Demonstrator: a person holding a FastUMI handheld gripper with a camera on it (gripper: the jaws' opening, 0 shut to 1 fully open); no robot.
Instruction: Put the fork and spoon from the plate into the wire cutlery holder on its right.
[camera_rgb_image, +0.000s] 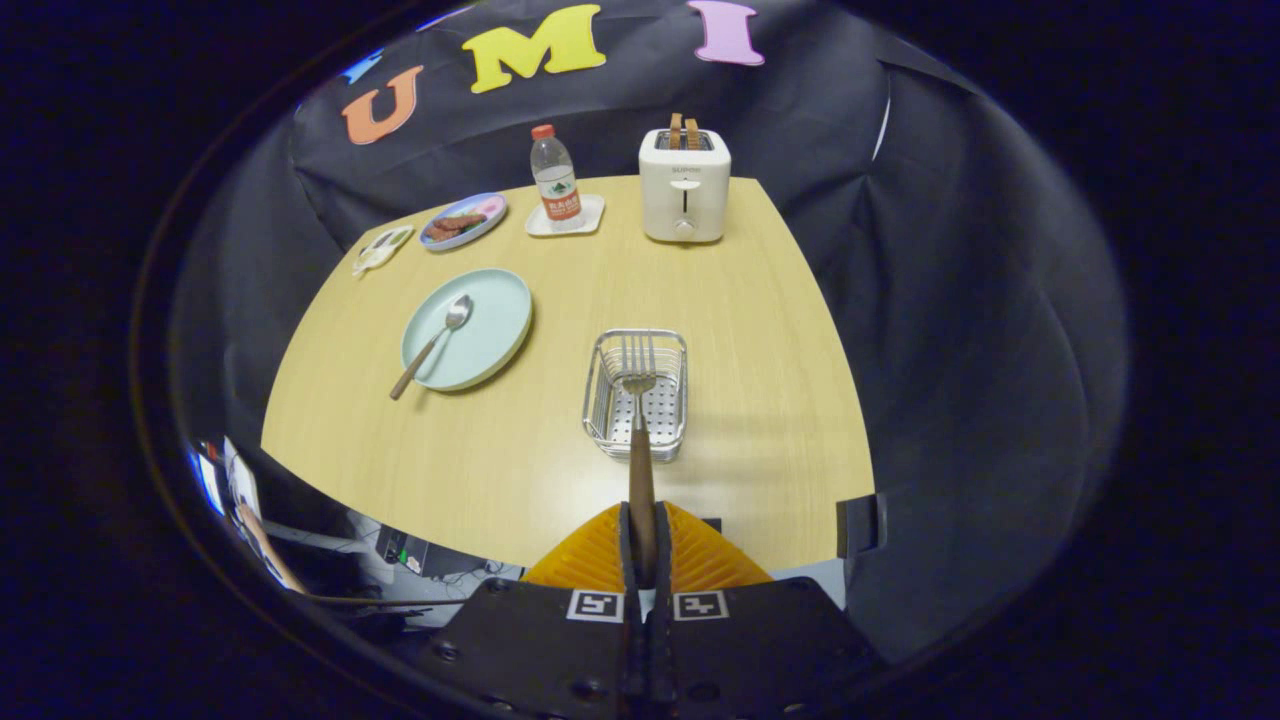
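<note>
gripper view | tool (642, 540) closed on the fork (639, 420) by its wooden handle; tines held over the wire cutlery holder (637, 393), not yet released | spoon (434, 344) lies on the plate (490, 340), left of holder on the surface (560, 470) | progress: fork about to drop; spoon untouched

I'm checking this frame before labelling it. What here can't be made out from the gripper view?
- Fork: the handle's end is hidden between the gripper fingers shut on it.
- Wire cutlery holder: the fork's tines show against it; how high they hang above it cannot be told.
- Small dish beyond the plate: contents too small.
- Spoon: bowl's contents, if any, too small.
</note>
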